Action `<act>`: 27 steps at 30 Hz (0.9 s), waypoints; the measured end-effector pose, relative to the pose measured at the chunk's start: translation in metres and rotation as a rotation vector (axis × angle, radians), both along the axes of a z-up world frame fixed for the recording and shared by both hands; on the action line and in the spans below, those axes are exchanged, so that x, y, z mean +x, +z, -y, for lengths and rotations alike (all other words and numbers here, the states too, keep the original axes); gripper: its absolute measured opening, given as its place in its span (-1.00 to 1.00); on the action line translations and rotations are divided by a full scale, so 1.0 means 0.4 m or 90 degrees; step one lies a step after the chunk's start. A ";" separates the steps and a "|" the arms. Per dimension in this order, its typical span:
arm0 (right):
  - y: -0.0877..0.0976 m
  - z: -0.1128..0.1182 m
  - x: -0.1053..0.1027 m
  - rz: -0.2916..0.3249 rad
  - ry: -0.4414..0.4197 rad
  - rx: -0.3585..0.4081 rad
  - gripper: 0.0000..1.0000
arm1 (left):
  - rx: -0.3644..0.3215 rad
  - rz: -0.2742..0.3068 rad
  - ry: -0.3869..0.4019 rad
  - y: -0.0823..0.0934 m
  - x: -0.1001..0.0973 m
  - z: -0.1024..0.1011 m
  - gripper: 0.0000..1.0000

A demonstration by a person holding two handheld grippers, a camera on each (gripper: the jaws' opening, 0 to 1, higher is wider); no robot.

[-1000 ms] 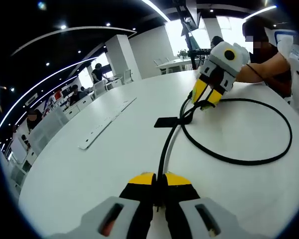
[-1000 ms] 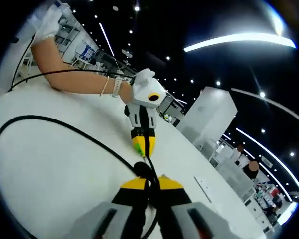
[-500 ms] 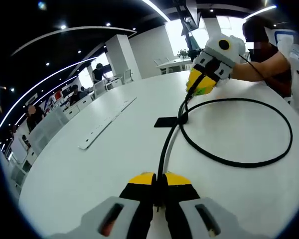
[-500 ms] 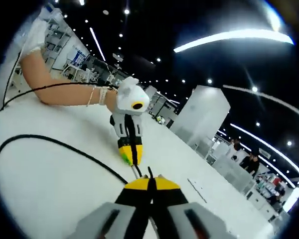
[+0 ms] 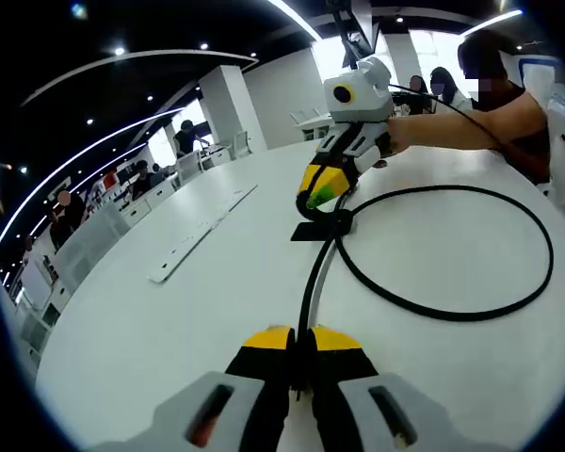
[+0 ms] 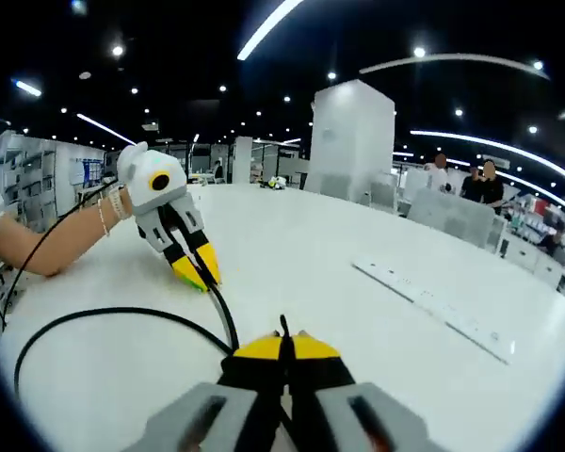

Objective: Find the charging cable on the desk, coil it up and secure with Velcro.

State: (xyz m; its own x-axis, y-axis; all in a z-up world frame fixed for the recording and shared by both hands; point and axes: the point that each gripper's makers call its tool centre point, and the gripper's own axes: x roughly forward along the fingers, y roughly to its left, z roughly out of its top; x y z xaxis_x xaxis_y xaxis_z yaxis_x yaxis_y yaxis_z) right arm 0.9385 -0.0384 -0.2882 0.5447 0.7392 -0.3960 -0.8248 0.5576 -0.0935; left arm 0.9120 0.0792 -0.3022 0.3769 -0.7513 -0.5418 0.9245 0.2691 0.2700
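Left gripper view is showing the left gripper pinching the charging cable, which is lying in one open loop on the white counter. Over the black Velcro strap at the crossing, the right gripper is hovering, jaws looking closed on a thin black strand, though what it is I cannot tell. Coiling looks underway; next comes tightening the loop before strapping. A white power strip is lying well apart, blocking nothing.
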 end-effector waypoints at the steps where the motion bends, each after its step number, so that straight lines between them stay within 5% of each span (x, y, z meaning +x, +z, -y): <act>1: -0.007 0.000 0.001 -0.004 -0.001 -0.007 -0.95 | 0.000 0.000 0.000 0.000 0.000 0.000 -0.86; 13: -0.049 -0.008 0.005 -0.032 0.033 -0.050 -0.95 | -0.002 -0.001 0.002 0.000 -0.001 0.001 -0.86; 21: -0.053 -0.008 0.005 -0.092 0.032 -0.037 -0.93 | -0.003 -0.001 0.005 0.000 -0.001 0.001 -0.86; 23: -0.046 -0.004 0.011 -0.053 0.048 -0.053 -0.85 | -0.004 -0.002 0.006 0.000 -0.001 0.001 -0.86; 27: 0.004 0.013 0.007 -0.049 0.026 0.037 -0.95 | -0.006 -0.002 0.007 -0.001 -0.001 0.000 -0.86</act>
